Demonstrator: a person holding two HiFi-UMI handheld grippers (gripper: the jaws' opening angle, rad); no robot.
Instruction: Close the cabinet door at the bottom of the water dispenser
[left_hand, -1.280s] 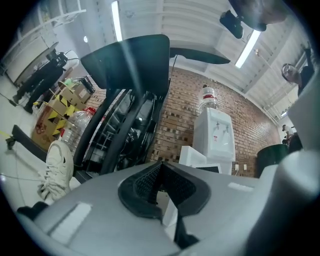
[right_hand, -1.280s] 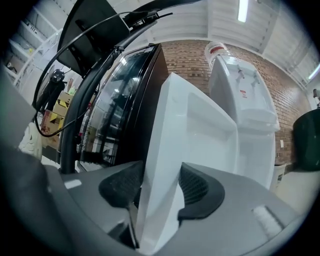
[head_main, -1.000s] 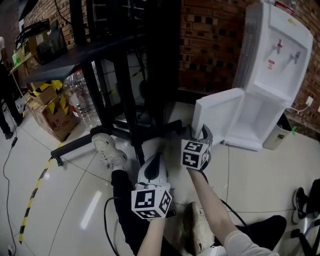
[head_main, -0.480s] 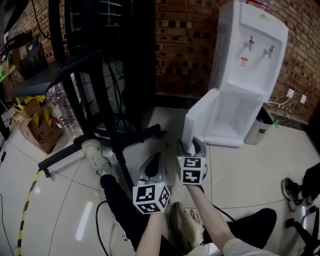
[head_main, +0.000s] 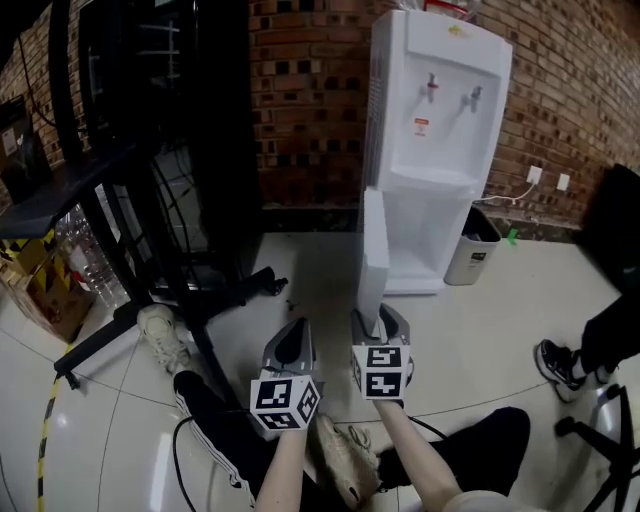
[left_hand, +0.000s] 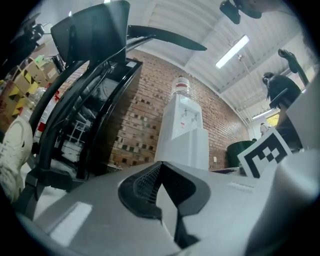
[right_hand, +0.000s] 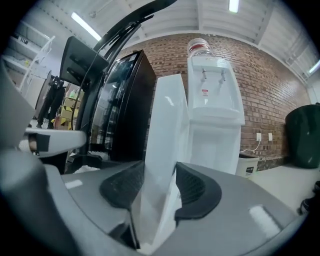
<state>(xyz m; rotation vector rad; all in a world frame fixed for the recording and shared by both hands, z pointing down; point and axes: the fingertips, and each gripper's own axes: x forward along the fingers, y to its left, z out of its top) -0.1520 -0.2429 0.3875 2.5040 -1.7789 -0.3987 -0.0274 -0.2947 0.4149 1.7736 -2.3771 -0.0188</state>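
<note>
The white water dispenser (head_main: 440, 130) stands against the brick wall, its bottom cabinet open. The cabinet door (head_main: 372, 250) stands out from it, edge-on to me. My right gripper (head_main: 378, 322) holds the door's free edge. In the right gripper view the door (right_hand: 165, 135) fills the gap between both pads, and the jaws are closing on it. My left gripper (head_main: 291, 345) hangs beside it to the left, shut and empty, clear of the door. In the left gripper view, the left gripper (left_hand: 159, 170) shows pads meeting, with the dispenser (left_hand: 182, 135) beyond.
A black rack (head_main: 150, 180) with cables fills the left. A small white bin (head_main: 470, 245) sits right of the dispenser. Large water bottles (head_main: 85, 265) stand at the far left. My legs and shoes lie below the grippers; another person's shoe (head_main: 555, 365) is at the right.
The door has swung from wide open, facing left, to edge-on toward me. Both grippers have moved with it, the right one still at the door's edge.
</note>
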